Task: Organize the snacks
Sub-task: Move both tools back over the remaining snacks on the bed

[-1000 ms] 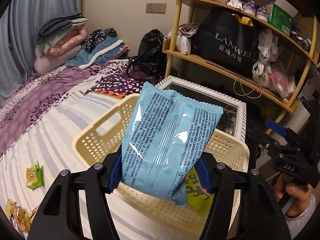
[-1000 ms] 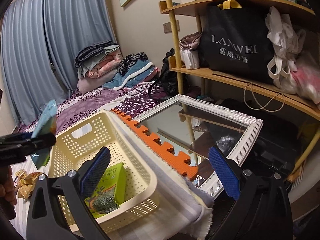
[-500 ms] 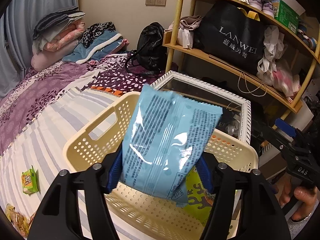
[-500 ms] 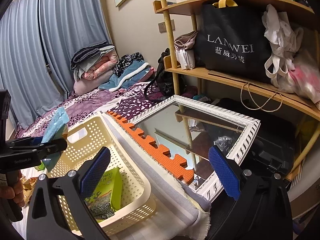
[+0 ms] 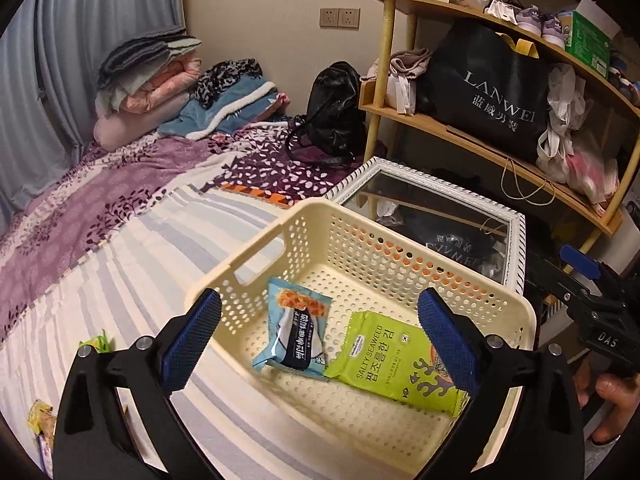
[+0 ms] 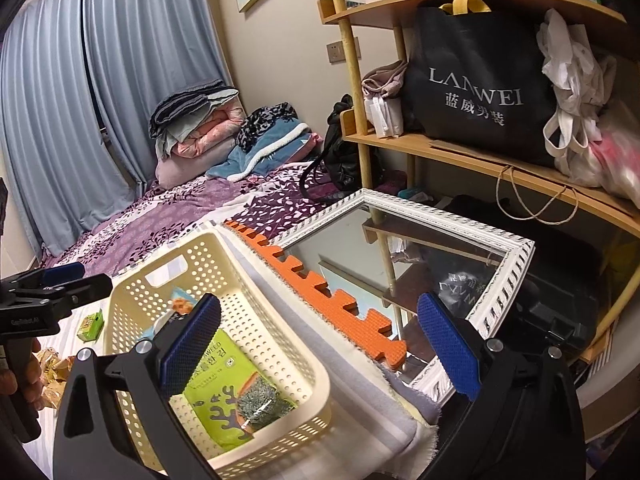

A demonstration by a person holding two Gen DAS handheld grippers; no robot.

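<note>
The striped bed cover (image 5: 132, 264) is seen carrying a cream perforated basket (image 5: 400, 272), which is set at the bed's edge beside a white-framed mirror (image 5: 516, 224). An orange foam mat (image 6: 320, 292) is noted between the basket and the mirror. Inside the basket two packets are recorded: a green seaweed packet (image 5: 396, 364) lying flat toward the right, and a light blue snack packet (image 5: 298, 332) lying to its left, their edges overlapping slightly. The left gripper (image 5: 320, 340) is held above the basket with its jaws spread wide and nothing between them. The right gripper (image 6: 320, 344) is likewise found wide apart and empty, positioned over the basket's mirror-side rim and the bed's edge. A small green packet (image 6: 91, 324) is observed on the cover outside the basket, and further wrapped snacks (image 5: 42, 424) are noted near the lower left edge, their type not discernible
</note>
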